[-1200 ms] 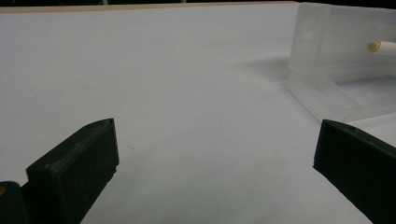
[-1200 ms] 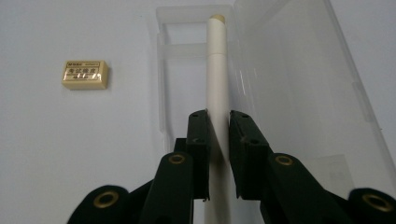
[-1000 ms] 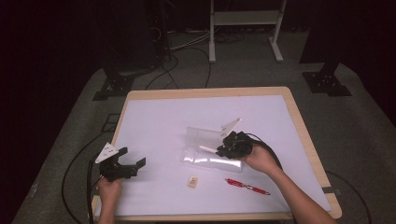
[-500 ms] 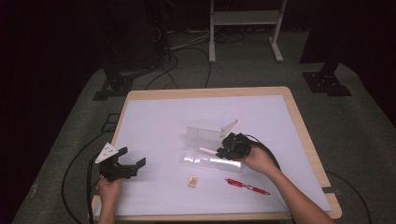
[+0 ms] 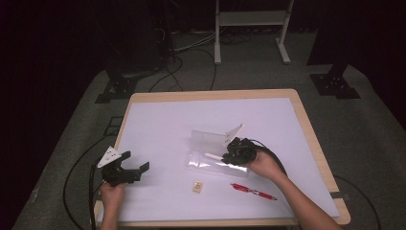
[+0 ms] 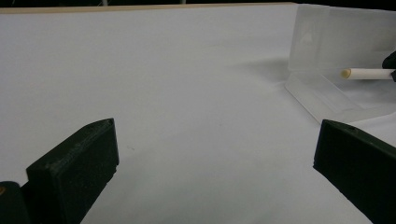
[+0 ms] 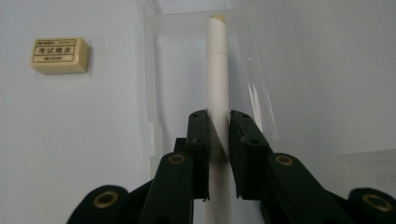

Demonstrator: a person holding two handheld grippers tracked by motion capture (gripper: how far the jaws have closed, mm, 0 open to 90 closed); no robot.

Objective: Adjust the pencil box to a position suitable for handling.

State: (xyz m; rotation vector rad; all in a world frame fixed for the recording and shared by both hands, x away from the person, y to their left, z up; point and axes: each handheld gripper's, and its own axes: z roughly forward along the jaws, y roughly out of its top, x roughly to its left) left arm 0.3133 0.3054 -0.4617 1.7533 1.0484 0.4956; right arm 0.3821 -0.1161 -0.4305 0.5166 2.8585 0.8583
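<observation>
Barely any movement since a second back, right gripper (image 5: 231, 154) clamped on the white pen (image 7: 217, 84) same as before.

Jaws pinched narrow around the pen's barrel, tip poking out over the open clear case (image 5: 210, 160) mid-desk (image 5: 158, 120). Left gripper (image 5: 130, 168) parked near the desk's left edge, jaws wide, holding nothing. Eraser (image 5: 197, 186) and red pen (image 5: 253, 191) lying nearby, toward the front edge.

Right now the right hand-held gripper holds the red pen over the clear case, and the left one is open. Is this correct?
Not quite. The right hand-held gripper is shut on the white pen, as the right gripper view shows. The red pen lies on the table. The rest is right: clear case, left hand-held gripper open.
</observation>
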